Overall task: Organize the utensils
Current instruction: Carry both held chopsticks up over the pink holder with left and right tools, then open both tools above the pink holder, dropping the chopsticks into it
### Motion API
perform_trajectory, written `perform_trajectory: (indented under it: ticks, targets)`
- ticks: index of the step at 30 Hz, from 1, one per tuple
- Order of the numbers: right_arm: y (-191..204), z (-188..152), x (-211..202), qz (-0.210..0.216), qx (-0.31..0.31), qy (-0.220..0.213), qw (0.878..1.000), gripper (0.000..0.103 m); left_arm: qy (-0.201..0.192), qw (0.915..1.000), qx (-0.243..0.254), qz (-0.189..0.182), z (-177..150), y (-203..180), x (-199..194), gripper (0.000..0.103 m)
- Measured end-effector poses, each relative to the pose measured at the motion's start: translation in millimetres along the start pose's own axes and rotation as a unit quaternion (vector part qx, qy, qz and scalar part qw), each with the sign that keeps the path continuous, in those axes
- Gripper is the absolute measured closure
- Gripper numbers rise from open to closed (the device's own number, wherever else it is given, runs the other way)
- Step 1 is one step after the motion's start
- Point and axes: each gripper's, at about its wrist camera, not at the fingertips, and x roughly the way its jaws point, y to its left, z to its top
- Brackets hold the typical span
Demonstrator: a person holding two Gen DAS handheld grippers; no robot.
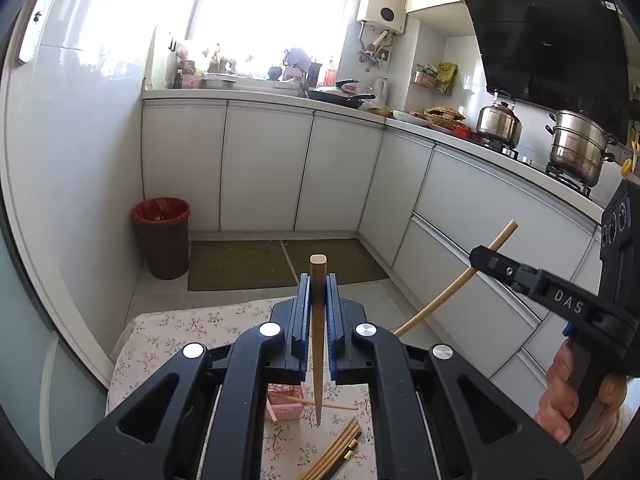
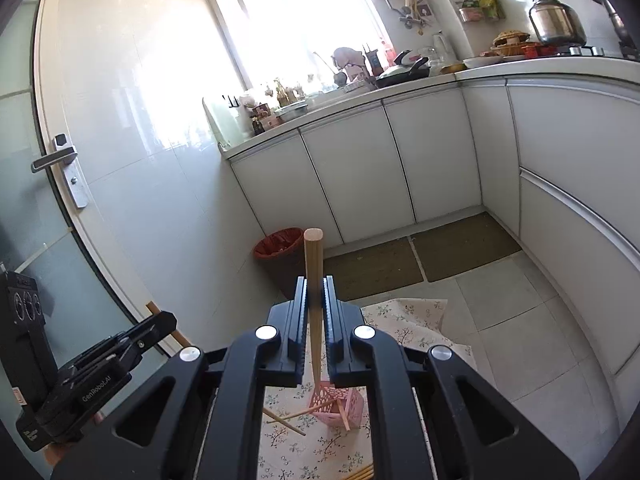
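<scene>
Two handheld grippers, each clamped on one chopstick, held above a small floral-covered table in a kitchen.

The left gripper (image 1: 319, 292) has its jaws nearly together, pinching one darker brown chopstick (image 1: 318, 344) that stands about upright, thick end up and its point hanging over the table. The right gripper (image 2: 316, 300) is likewise narrow, pinching one paler chopstick (image 2: 314, 280), also thick end up. A hand (image 1: 560, 392) shows on the right gripper's handle. Below, on the floral tablecloth (image 1: 168, 332), sits one pink perforated holder (image 2: 340, 402), tipped over, with three loose chopsticks (image 2: 286, 420) lying across or beside it. Nearer the cameras lies one bundle of chopsticks (image 1: 336, 450), too tightly packed to count. One red-lined bin (image 1: 162, 236) stands on the floor by the white cabinets, and two dark mats (image 1: 240, 262) lie side by side.
</scene>
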Motion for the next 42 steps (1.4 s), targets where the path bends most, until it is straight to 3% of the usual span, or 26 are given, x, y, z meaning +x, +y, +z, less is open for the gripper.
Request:
perform_trajectory:
  ticks: [11, 14, 16, 18, 19, 24, 27, 33, 37, 40, 42]
  targets:
    - [-20, -38, 89, -0.014, -0.014, 0.033, 0.999, 0.095, 0.026, 0.9988, -0.008, 0.041, -20, 33, 91, 0.096]
    - [-22, -46, 105, -0.010, -0.018, 0.037, 0.999, 0.095, 0.033, 0.9988, -0.011, 0.034, -35, 45, 108, 0.096]
    - [-21, -52, 115, -0.009, -0.024, 0.040, 0.999, 0.095, 0.054, 0.9984, -0.010, 0.017, -47, 51, 117, 0.085]
    - [-19, -58, 125, -0.008, -0.032, 0.044, 0.998, 0.095, 0.047, 0.9987, -0.013, 0.011, -54, 54, 114, 0.064]
    - [-18, -61, 129, -0.008, -0.035, 0.047, 0.998, 0.095, 0.037, 0.9991, -0.018, 0.010, -54, 57, 109, 0.062]
    - [-13, -77, 148, -0.011, -0.049, 0.064, 0.997, 0.095, -0.008, 0.9989, -0.044, 0.013, -46, 72, 77, 0.061]
    - [-7, -82, 158, -0.013, -0.056, 0.073, 0.996, 0.095, -0.016, 0.9984, -0.050, 0.023, -44, 79, 68, 0.059]
    - [2, -98, 176, -0.009, -0.069, 0.110, 0.991, 0.087, 0.000, 0.9969, -0.063, 0.047, -58, 92, 67, 0.053]
    - [11, -91, 156, -0.016, -0.077, 0.084, 0.993, 0.083, -0.001, 0.9961, -0.059, 0.066, -58, 90, 61, 0.053]
    - [16, -84, 134, -0.029, -0.080, 0.062, 0.994, 0.072, -0.006, 0.9959, -0.055, 0.071, -56, 85, 49, 0.052]
    - [20, -82, 117, -0.043, -0.086, 0.048, 0.994, 0.064, -0.012, 0.9958, -0.048, 0.077, -56, 78, 41, 0.046]
